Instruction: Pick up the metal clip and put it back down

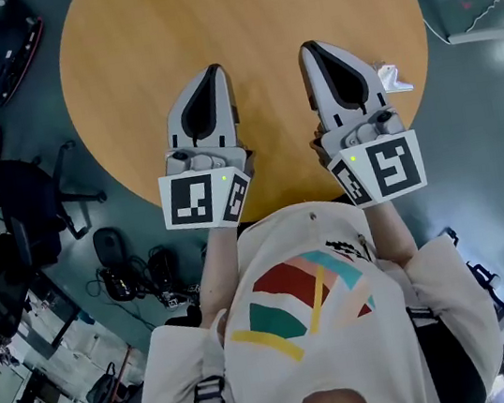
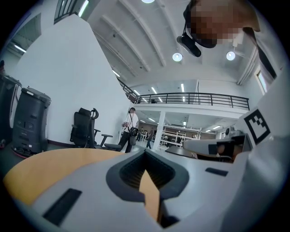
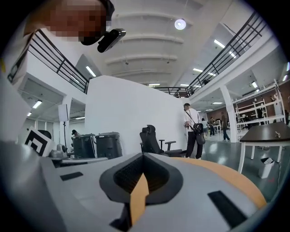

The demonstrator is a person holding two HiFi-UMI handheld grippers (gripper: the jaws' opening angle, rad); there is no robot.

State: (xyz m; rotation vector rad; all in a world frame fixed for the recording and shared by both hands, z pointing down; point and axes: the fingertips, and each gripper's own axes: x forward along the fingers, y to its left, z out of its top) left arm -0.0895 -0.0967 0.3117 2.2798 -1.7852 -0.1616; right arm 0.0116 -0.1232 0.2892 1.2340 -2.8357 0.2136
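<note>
Head view: round light-wood table [image 1: 233, 18] on a grey-green floor, the person standing at its near edge. Both tools are held low and close to the torso, pointing away across the tabletop.

Left gripper [image 1: 211, 71]: grey two-jaw tool with a black-and-white marker cube at the back. Left gripper view has the jaws brought together at the tips. Only bare table wood shows through the small diamond gap behind them, so nothing is held.

Right gripper [image 1: 311, 49]: same build. Right gripper view gives the same reading, with the jaws fully closed tip to tip and nothing between them.

Small shiny silver metal clip [image 1: 394, 78]: lies on the table near its right-hand edge, just beside the right gripper's outer flank. From above I cannot be sure whether it is clear of the gripper or brushing it. Neither gripper view catches it.

Task standing, as judged: the metal clip is down on the wood and both tools are empty, which fits either a start not yet made or a finished put-down. These pictures do not settle which. If the lift is yet to come, the right gripper is the nearer one. It would need to swing outward and open before closing on the clip.

Black office chair [image 1: 30, 207] stands on the floor off the table's left side, well apart from the work.
</note>
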